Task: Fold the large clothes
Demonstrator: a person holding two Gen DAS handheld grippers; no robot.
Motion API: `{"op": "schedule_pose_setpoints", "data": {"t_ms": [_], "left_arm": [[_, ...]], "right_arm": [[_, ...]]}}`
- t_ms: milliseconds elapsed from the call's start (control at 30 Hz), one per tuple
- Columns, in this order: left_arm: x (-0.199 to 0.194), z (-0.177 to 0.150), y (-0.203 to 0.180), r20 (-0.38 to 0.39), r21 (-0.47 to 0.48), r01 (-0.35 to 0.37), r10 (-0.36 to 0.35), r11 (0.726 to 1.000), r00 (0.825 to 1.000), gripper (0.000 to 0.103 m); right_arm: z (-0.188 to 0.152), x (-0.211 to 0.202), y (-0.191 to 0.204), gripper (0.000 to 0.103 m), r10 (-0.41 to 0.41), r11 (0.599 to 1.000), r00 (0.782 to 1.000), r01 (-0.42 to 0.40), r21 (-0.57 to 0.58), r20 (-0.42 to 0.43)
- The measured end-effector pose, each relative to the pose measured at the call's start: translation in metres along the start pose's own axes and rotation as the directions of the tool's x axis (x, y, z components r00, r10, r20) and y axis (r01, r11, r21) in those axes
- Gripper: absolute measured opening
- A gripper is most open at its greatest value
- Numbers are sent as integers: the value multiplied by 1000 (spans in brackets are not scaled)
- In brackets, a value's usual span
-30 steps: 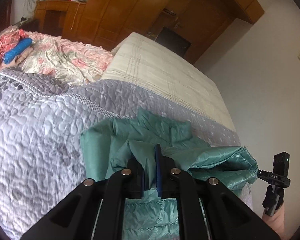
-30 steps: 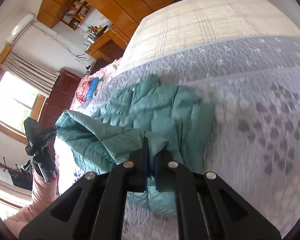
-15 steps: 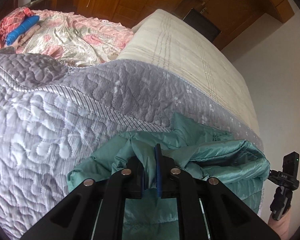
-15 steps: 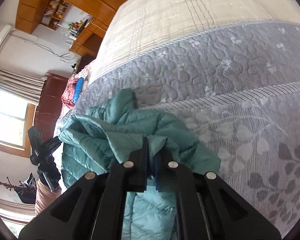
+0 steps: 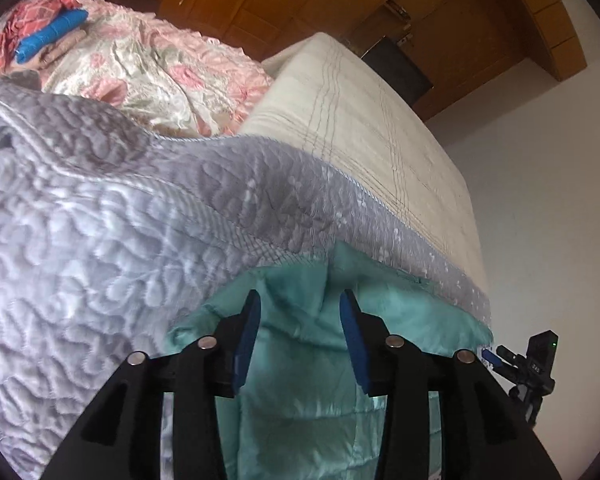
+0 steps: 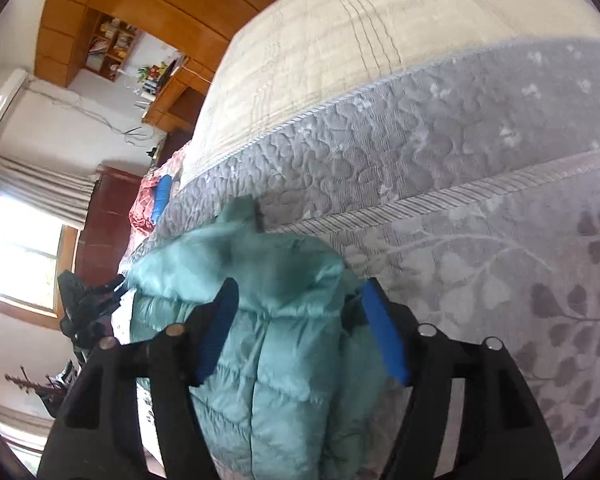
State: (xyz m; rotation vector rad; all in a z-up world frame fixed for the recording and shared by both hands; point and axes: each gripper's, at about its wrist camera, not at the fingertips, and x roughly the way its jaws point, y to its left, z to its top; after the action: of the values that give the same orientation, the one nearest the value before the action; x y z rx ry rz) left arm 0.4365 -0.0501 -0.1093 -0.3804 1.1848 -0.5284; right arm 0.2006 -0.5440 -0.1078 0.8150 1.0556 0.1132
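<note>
Teal puffer jacket on grey quilted bedspread. Left gripper: jaws apart, jacket fabric between them, unclamped. Right gripper: jaws apart, straddling the jacket's bunched edge. Only the left view shows the floral quilt; only the right shows the window.

I can find almost no readable writing in either view. In my left wrist view, the small black device at the lower right edge carries a few tiny pale characters, too small and blurred for me to make out. The shelf items far off in my right wrist view show no legible labels
</note>
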Motion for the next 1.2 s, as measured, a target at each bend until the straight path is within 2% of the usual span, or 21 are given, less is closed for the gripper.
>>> {"op": "schedule_pose_setpoints", "data": {"t_ms": [67, 233, 367, 467, 500, 533, 600, 700, 833, 1033, 1100, 1133, 1200], "left_arm": [[-12, -12, 0, -7, 31, -23, 23, 999, 1000, 44], [-33, -68, 3, -54, 146, -103, 111, 984, 992, 49], [-40, -103, 7, -91, 155, -72, 87, 985, 992, 51], [-38, -121, 6, -86, 168, -70, 85, 983, 993, 49], [-37, -125, 6, -88, 165, -65, 80, 984, 993, 39], [-34, -128, 7, -94, 153, -57, 73, 986, 993, 32], [-33, -133, 10, -100, 129, -48, 61, 991, 993, 20], [-28, -136, 12, -97, 127, -74, 87, 989, 992, 16], [-18, -148, 23, -127, 119, -90, 105, 989, 986, 15], [-6, -157, 29, -128, 111, -103, 117, 988, 985, 17], [-9, -158, 23, -130, 122, -125, 141, 985, 981, 19], [-15, -157, 18, -122, 134, -149, 166, 980, 979, 20], [-26, -151, 9, -82, 150, -220, 234, 964, 969, 30]], "right_arm": [[-14, -7, 3, 62, 11, 1000, 1000, -11, -23, -4], [-67, -11, 14, 62, -19, 997, 999, 15, -76, -44], [-111, -11, 18, 59, 14, 997, 998, -18, -78, -61], [-131, -1, 18, 49, -24, 998, 996, 18, -68, -85], [-134, 2, 17, 40, -23, 998, 995, 17, -63, -92], [-138, 5, 16, 25, -18, 998, 995, 13, -54, -101], [-141, 8, 13, 14, -21, 999, 995, 17, -41, -100], [-141, 12, 2, 7, -12, 1000, 996, 14, 18, -91], [-139, 27, -9, 6, -70, 997, 990, 74, 31, -124], [-140, 42, -18, 7, -59, 995, 989, 70, 75, -136], [-139, 38, -14, 8, -84, 994, 988, 92, 56, -129], [-139, 29, -7, 13, -113, 992, 987, 117, 36, -112], [-140, 13, 5, 14, -194, 981, 979, 194, -11, -64]]}}
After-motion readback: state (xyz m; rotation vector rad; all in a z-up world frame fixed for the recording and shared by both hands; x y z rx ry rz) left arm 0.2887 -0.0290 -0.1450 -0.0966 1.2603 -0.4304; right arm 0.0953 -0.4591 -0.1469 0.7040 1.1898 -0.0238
